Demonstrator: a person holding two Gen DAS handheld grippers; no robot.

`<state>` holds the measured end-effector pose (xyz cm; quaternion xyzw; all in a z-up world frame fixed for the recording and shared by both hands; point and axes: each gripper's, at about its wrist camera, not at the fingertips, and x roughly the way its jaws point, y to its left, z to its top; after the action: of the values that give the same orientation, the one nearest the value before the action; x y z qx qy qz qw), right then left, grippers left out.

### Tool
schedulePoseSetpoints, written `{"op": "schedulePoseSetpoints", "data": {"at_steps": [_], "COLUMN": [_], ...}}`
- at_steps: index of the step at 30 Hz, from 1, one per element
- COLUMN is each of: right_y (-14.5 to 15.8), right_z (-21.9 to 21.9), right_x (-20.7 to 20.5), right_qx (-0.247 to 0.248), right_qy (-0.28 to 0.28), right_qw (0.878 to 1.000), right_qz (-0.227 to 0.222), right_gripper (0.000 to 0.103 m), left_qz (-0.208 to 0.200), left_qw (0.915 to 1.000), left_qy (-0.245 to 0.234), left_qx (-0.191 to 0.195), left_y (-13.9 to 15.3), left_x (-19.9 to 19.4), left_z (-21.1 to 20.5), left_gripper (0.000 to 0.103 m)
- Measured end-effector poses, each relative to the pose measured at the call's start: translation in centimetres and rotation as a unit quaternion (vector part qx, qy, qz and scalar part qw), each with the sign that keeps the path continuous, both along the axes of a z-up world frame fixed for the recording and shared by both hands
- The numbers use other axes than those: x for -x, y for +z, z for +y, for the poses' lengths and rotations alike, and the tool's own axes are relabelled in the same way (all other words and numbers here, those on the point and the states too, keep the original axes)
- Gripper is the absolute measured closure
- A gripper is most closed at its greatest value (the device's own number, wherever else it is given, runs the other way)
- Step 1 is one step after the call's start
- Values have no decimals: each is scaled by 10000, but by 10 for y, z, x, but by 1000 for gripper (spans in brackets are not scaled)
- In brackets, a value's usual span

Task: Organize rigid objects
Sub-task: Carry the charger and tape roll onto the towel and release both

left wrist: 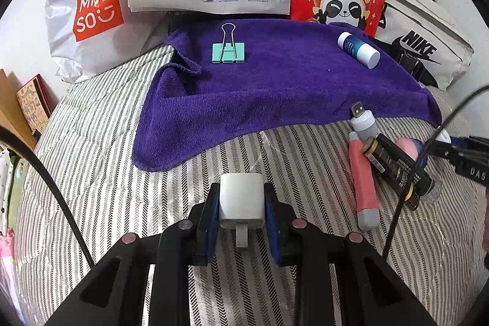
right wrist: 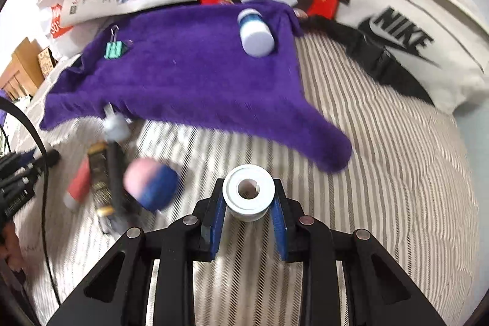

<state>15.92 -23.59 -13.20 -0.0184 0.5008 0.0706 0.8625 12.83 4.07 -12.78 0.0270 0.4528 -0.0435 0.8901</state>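
A white plug [left wrist: 241,200] is gripped by the left tongs [left wrist: 241,211] and a white spool [right wrist: 248,192] by the right tongs [right wrist: 248,205], both over striped bedding [left wrist: 122,173], probably bound for the purple towel [left wrist: 275,87].

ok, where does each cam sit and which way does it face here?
Left wrist: on the left gripper, aimed down along its fingers at the striped bed; jaws clamp a white charger; right gripper's tip at frame right.
Right wrist: on the right gripper, same downward tilt, blurred; jaws clamp a white ring-shaped spool; left gripper at frame left.
Shared: purple towel, green binder clip, white-blue bottle.
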Motion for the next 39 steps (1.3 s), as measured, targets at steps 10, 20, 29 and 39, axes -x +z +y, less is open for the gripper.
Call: {"op": "schedulePoseSetpoints", "data": {"at_steps": [10,20,29,39], "right_y": [1,-3,-4,1], "right_z": [-3,-5,-7,0], "right_x": [2,15,14,13], "right_qx": [-20,-75,-77,75], "right_qy": [59,168,160,257], "right_qw": [9999,9985,9984,9988], "right_qz": [-81,-521,-535,-413], "right_gripper": [74,73,73,74], "left_qz": [-55,-83,-87,-39], "left_qw": [9999,10000,9999,9998], "left_qy": [-33,-10,-8,23], "left_qx": [107,36,66,199], "left_y": [-1,-1,-2,0], "left_x": [0,1,1,1], "left_z": [2,0,0,2], "left_gripper": [78,77,77,78]}}
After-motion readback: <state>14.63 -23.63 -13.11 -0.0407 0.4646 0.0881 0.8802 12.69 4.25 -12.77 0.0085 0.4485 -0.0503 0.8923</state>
